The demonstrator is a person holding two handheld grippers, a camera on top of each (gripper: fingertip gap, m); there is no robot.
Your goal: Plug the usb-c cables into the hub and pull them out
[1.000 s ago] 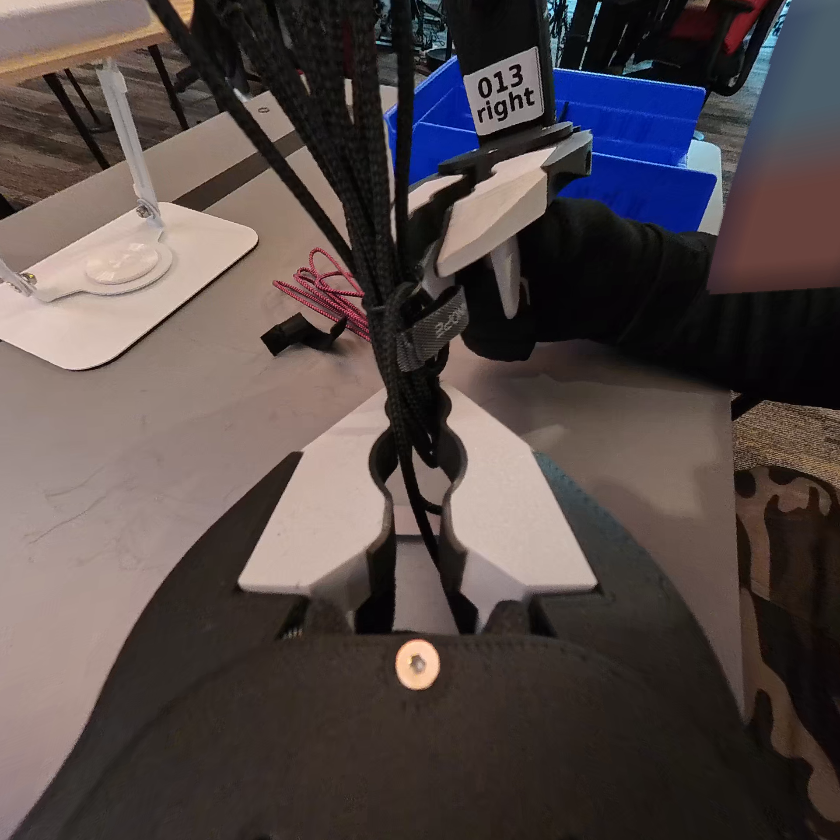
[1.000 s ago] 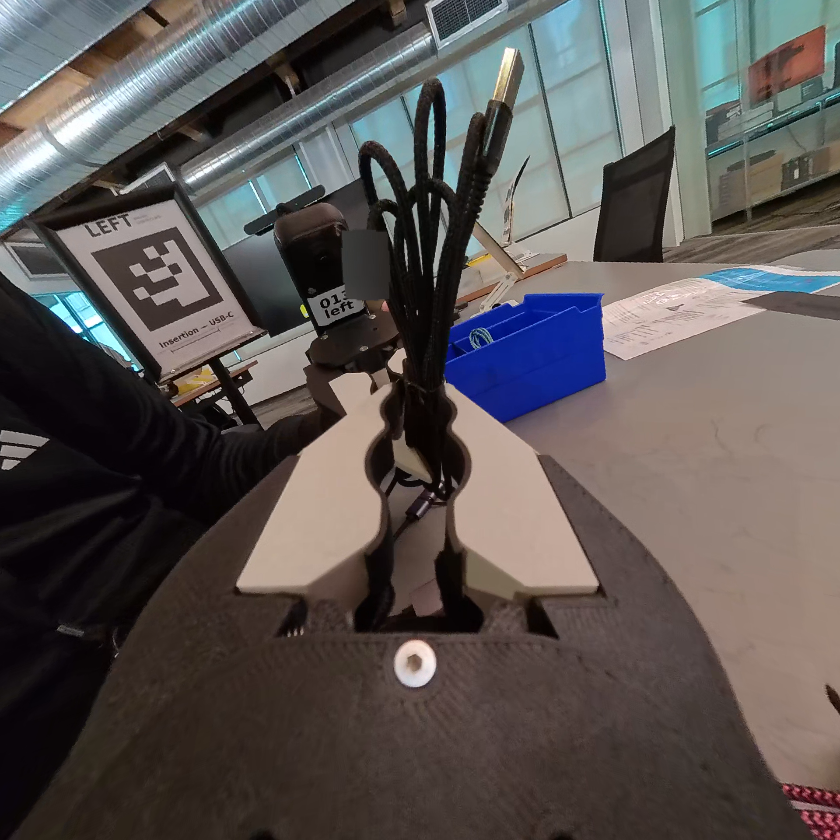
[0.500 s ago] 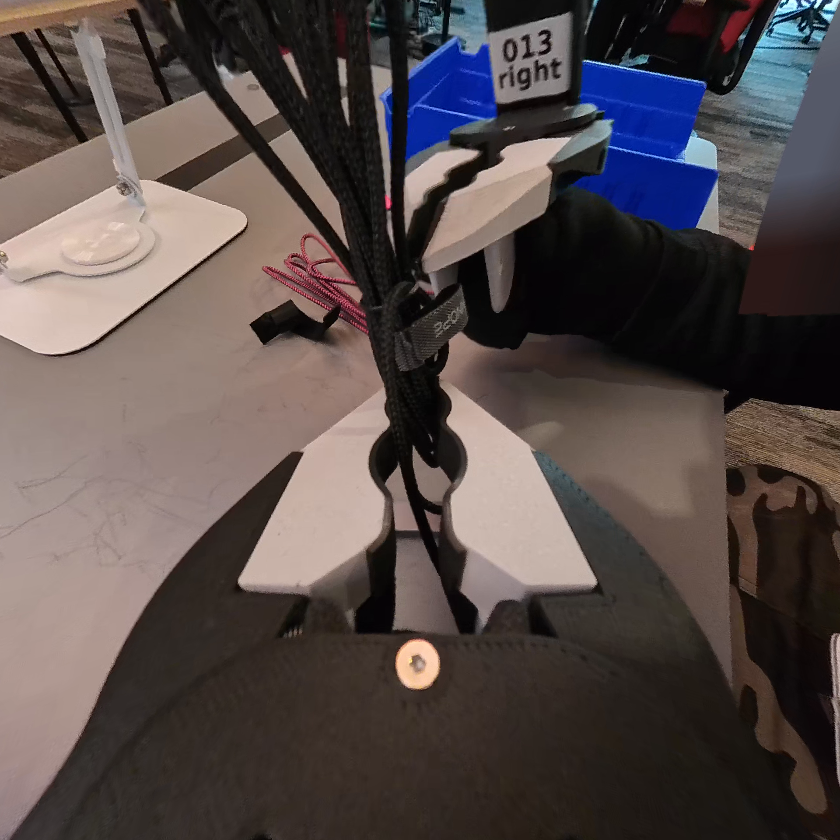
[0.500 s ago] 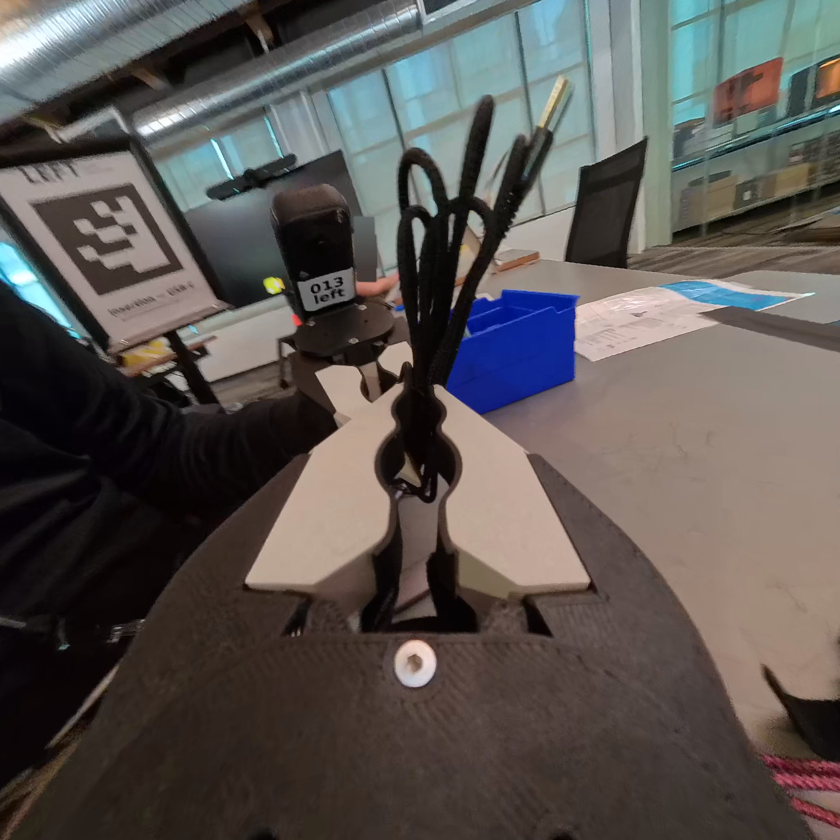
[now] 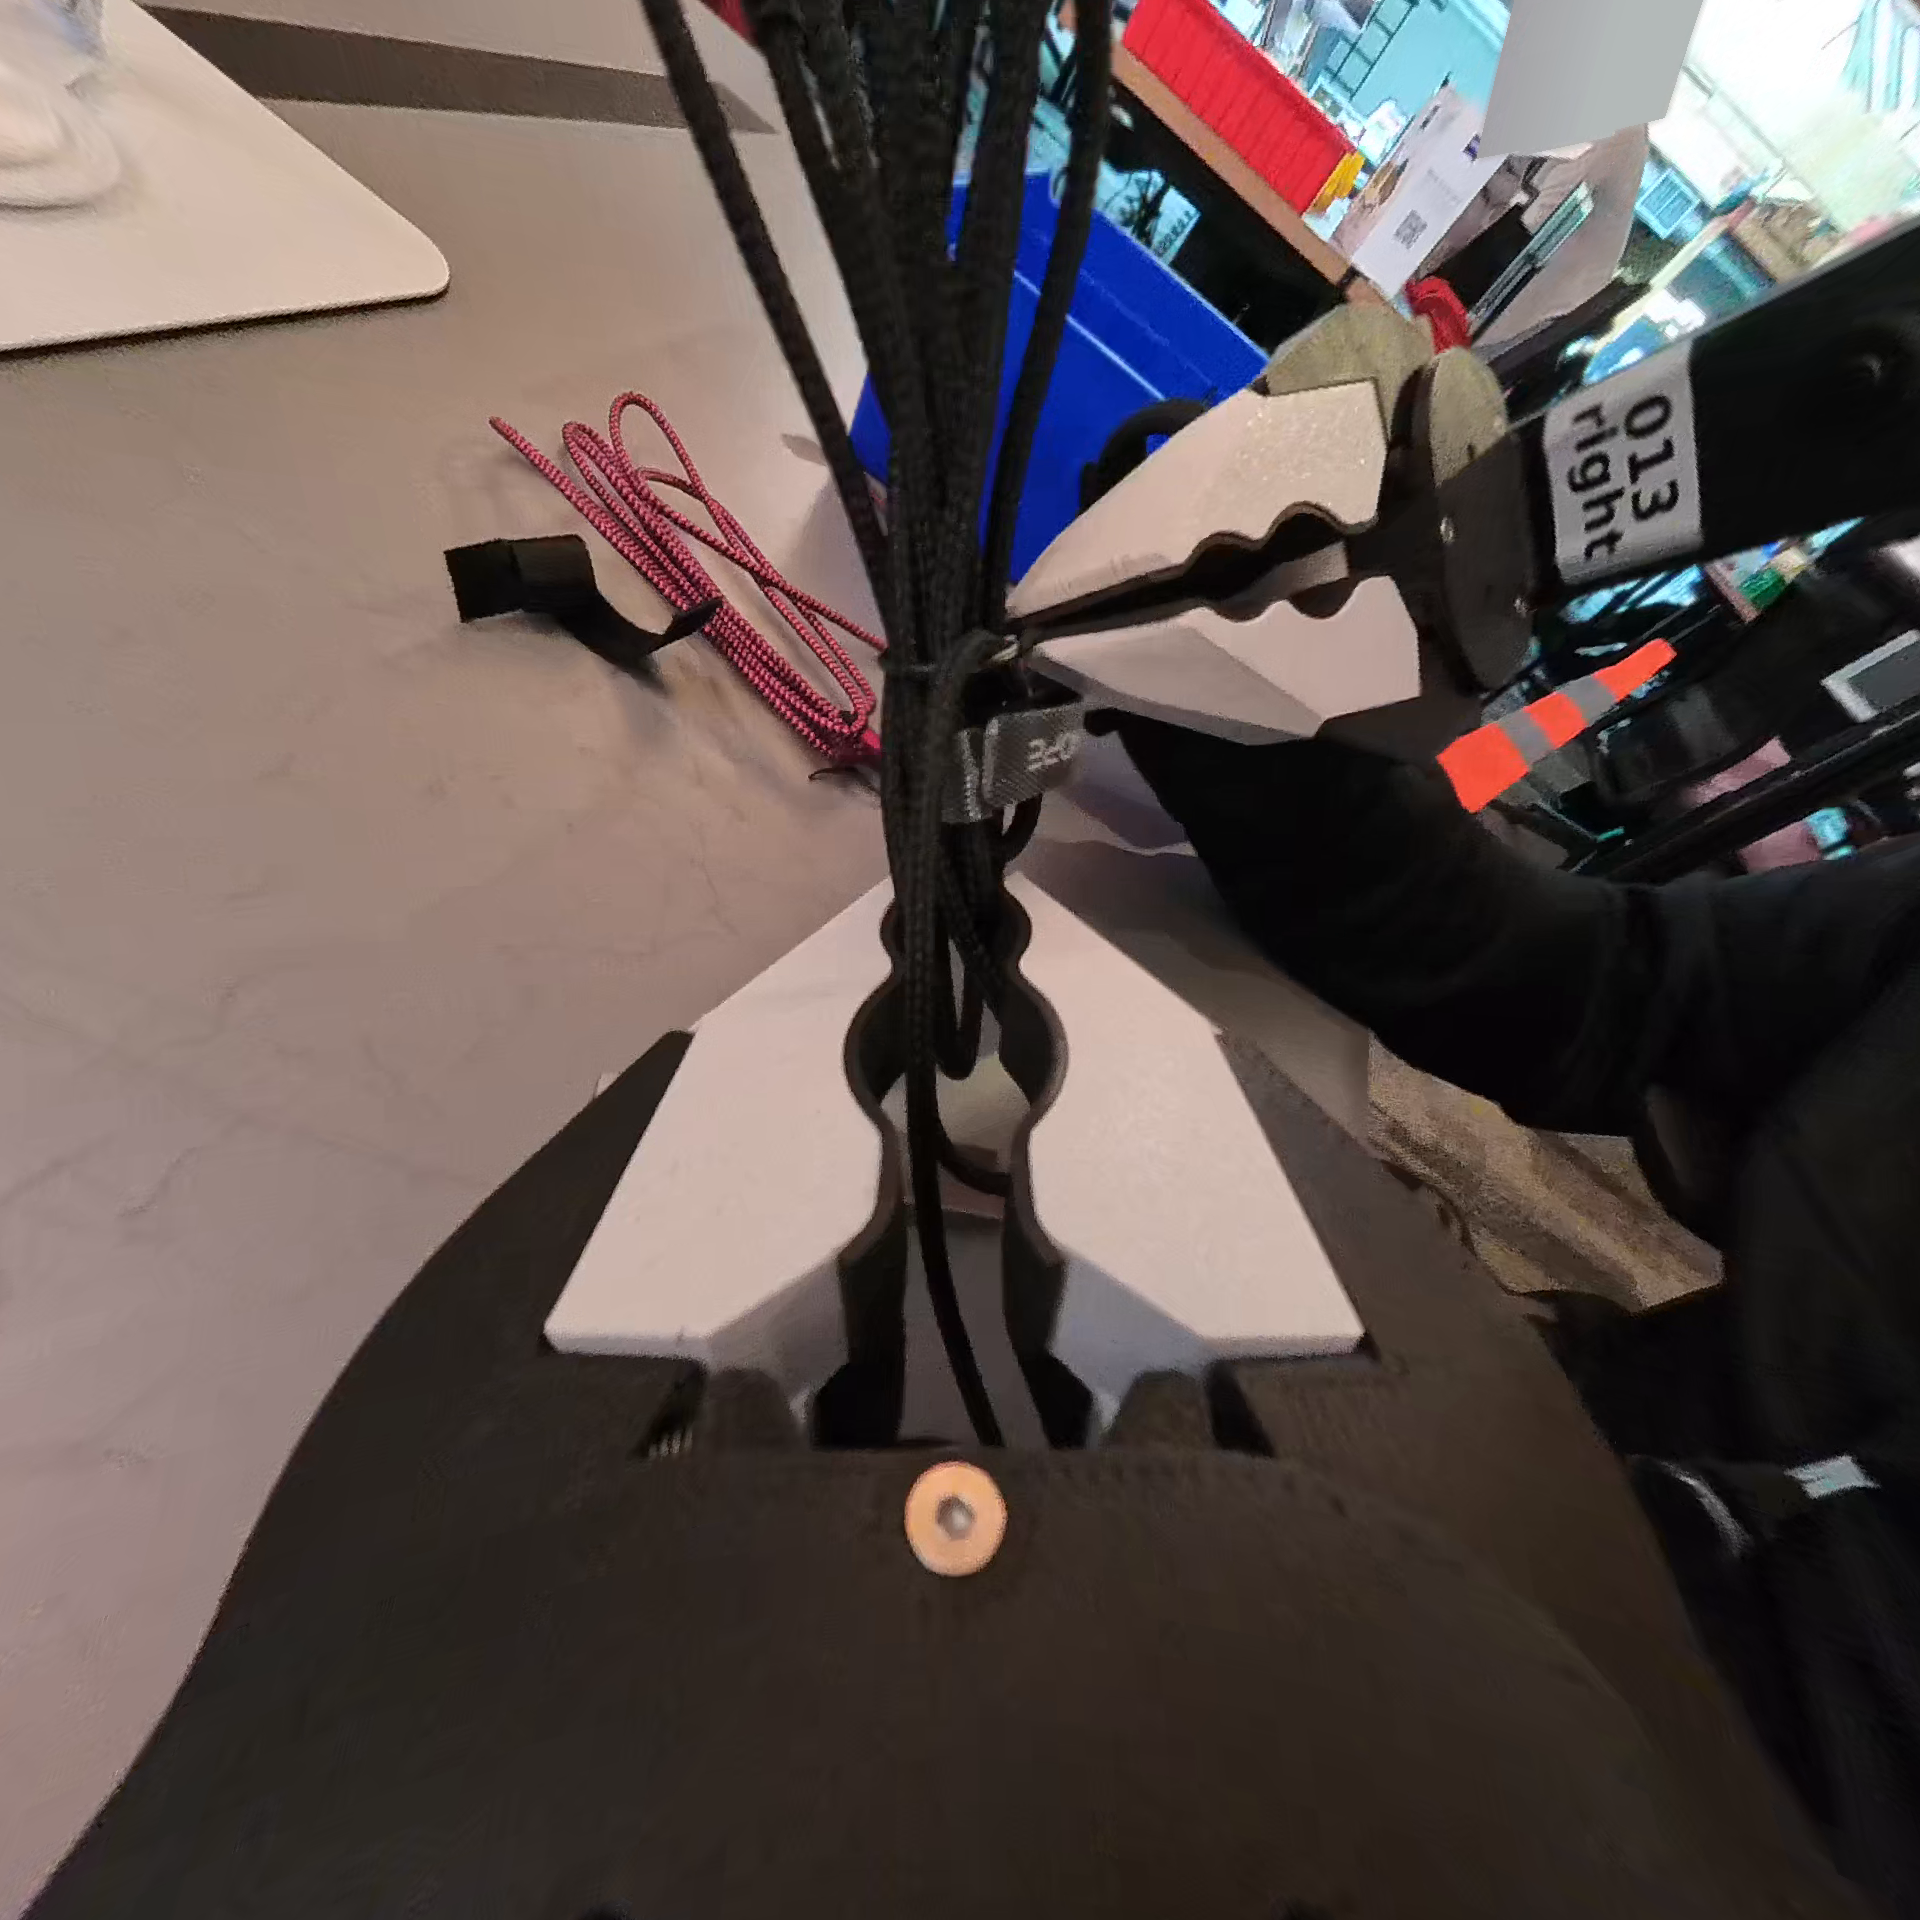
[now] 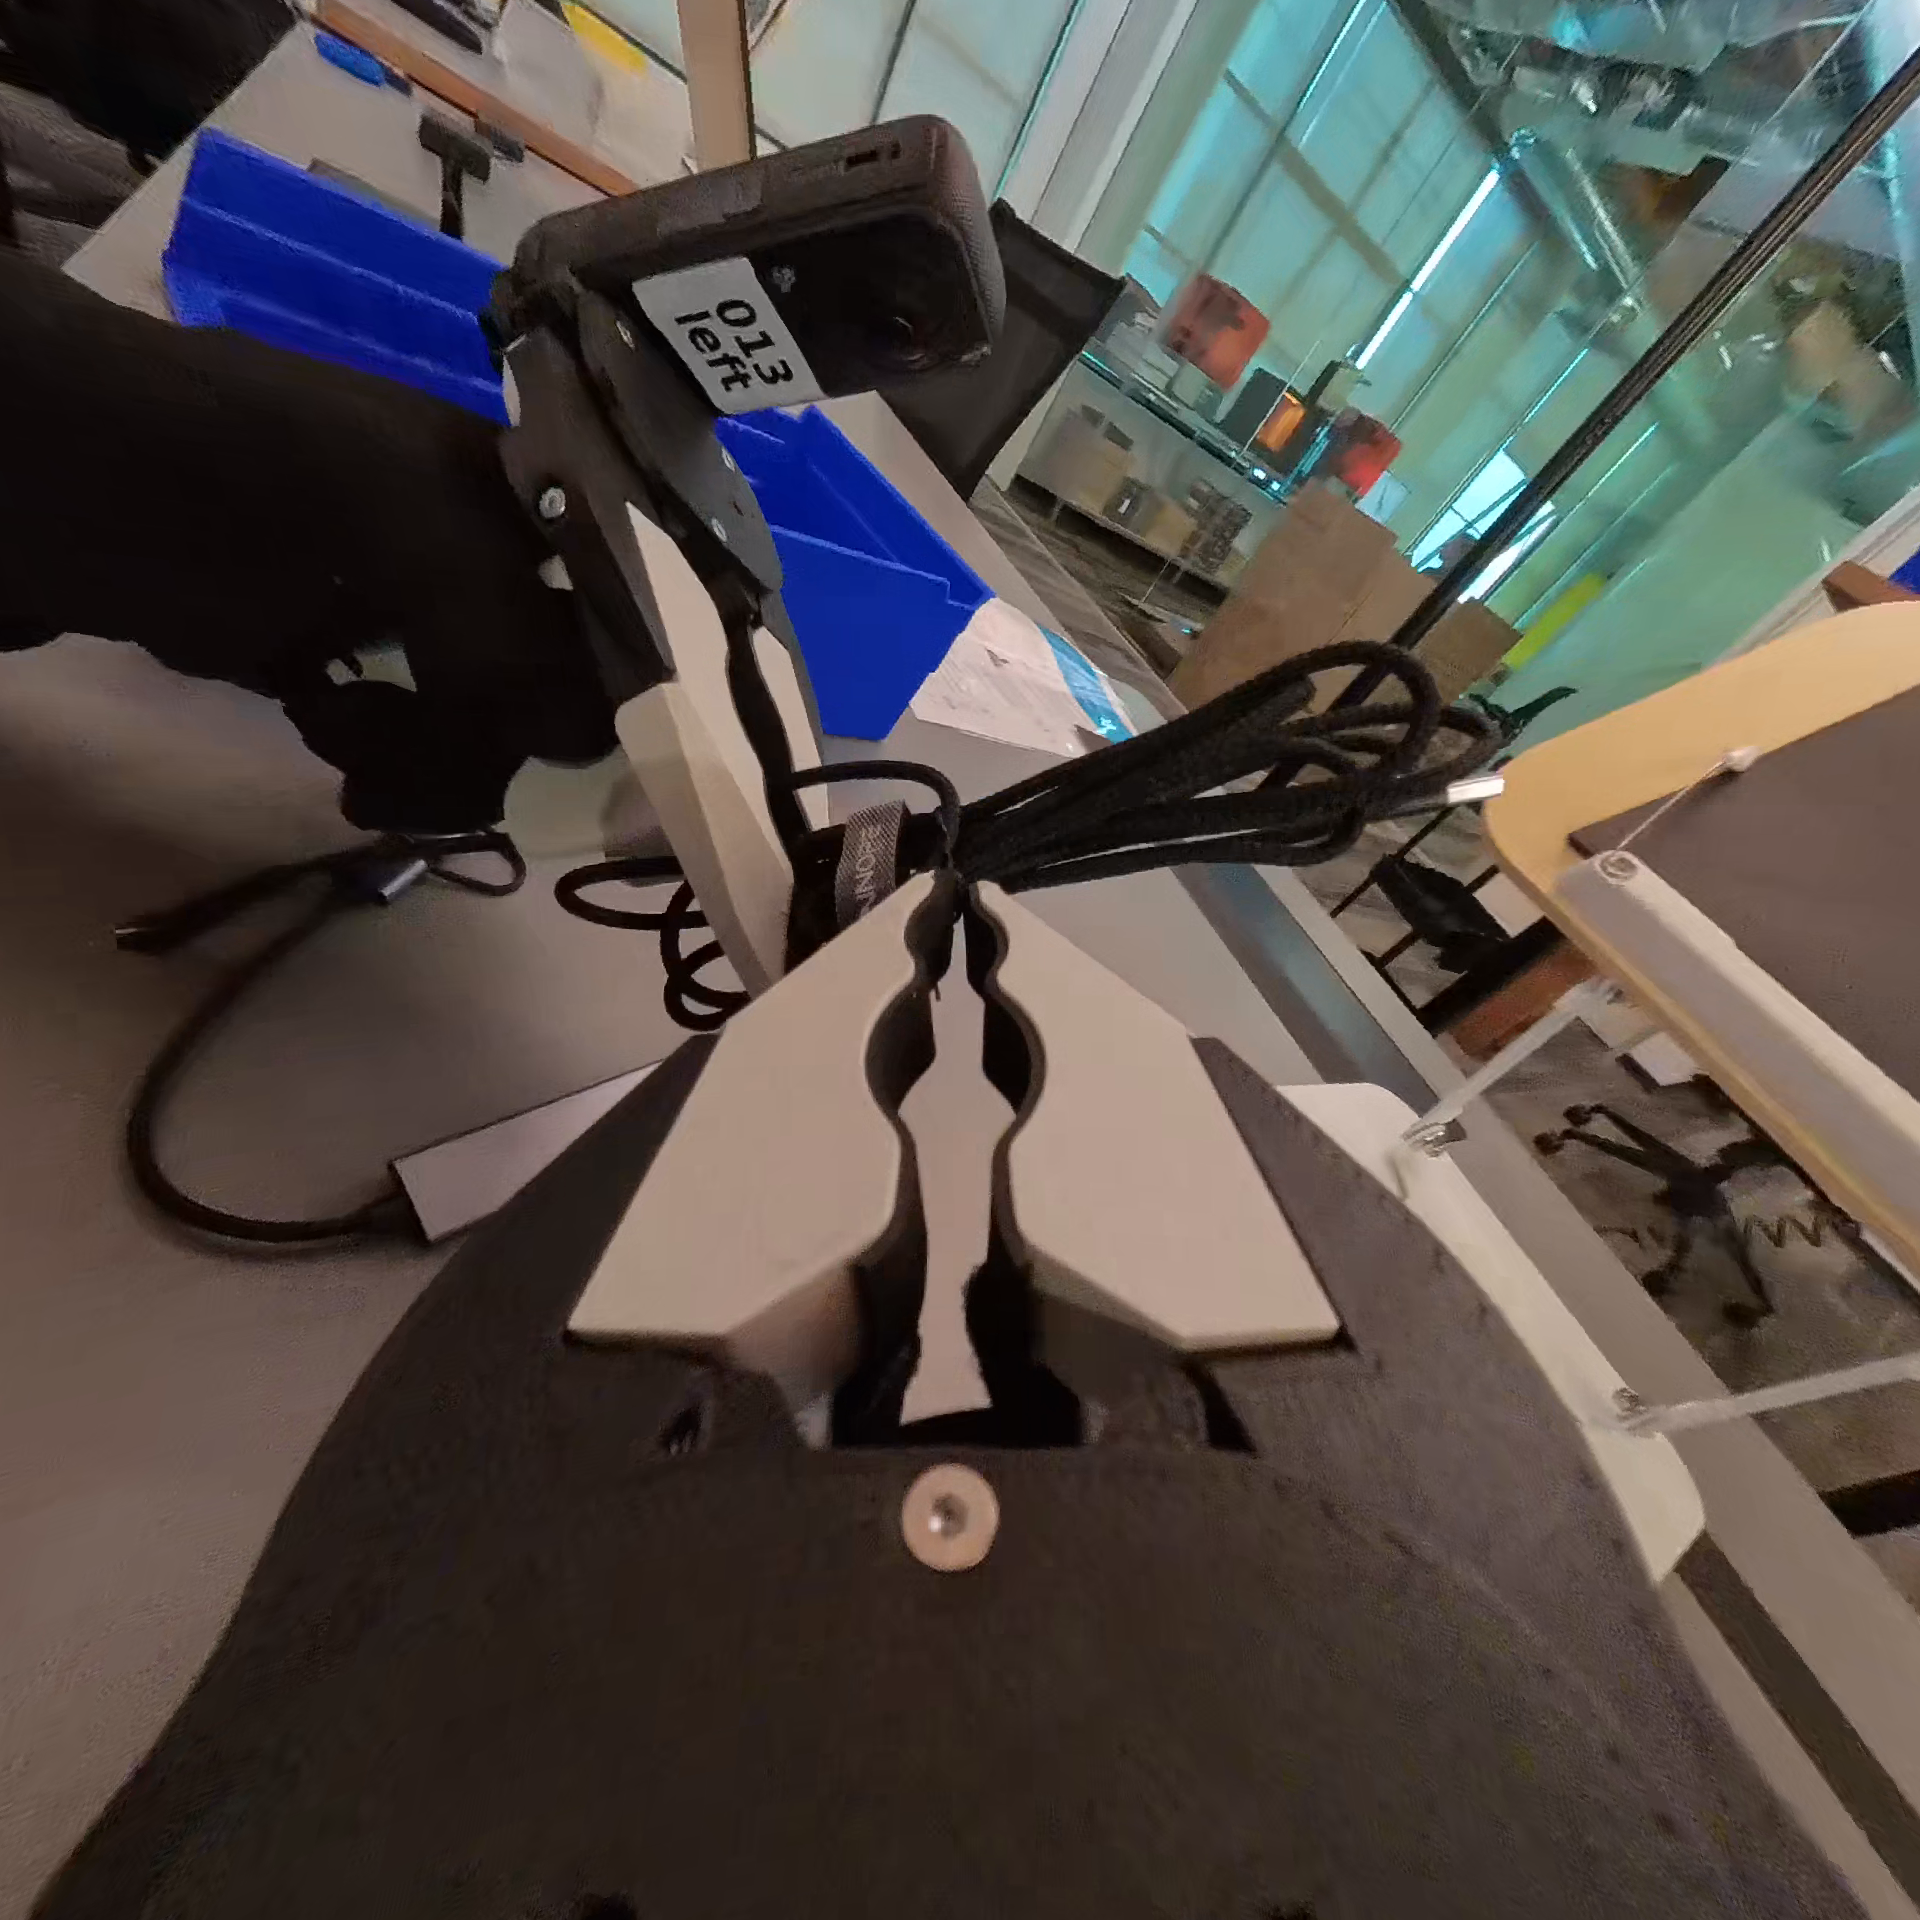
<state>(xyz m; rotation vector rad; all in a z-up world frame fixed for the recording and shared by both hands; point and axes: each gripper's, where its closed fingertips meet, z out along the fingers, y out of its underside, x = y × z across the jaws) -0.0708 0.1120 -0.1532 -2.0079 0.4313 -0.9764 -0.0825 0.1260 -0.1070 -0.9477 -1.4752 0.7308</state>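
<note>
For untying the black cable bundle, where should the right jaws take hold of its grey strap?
Probably the strap's loose tab, approached from the bundle's right side. The tab sticks out there toward the right gripper, while the left gripper clamps the cords just below, steadying them.

Two hand-held grippers, black bodies with pale wedge fingers

Each matte black textured gripper mount (image 5: 956,1714) carries a round silver screw (image 5: 954,1518) at its centre; just beyond that screw sit two off-white wedge fingers (image 5: 748,1174) with black wavy inner edges. The far gripper's black camera housing (image 6: 821,270) bears a white sticker. Black gloves and sleeves (image 5: 1455,935).
</note>
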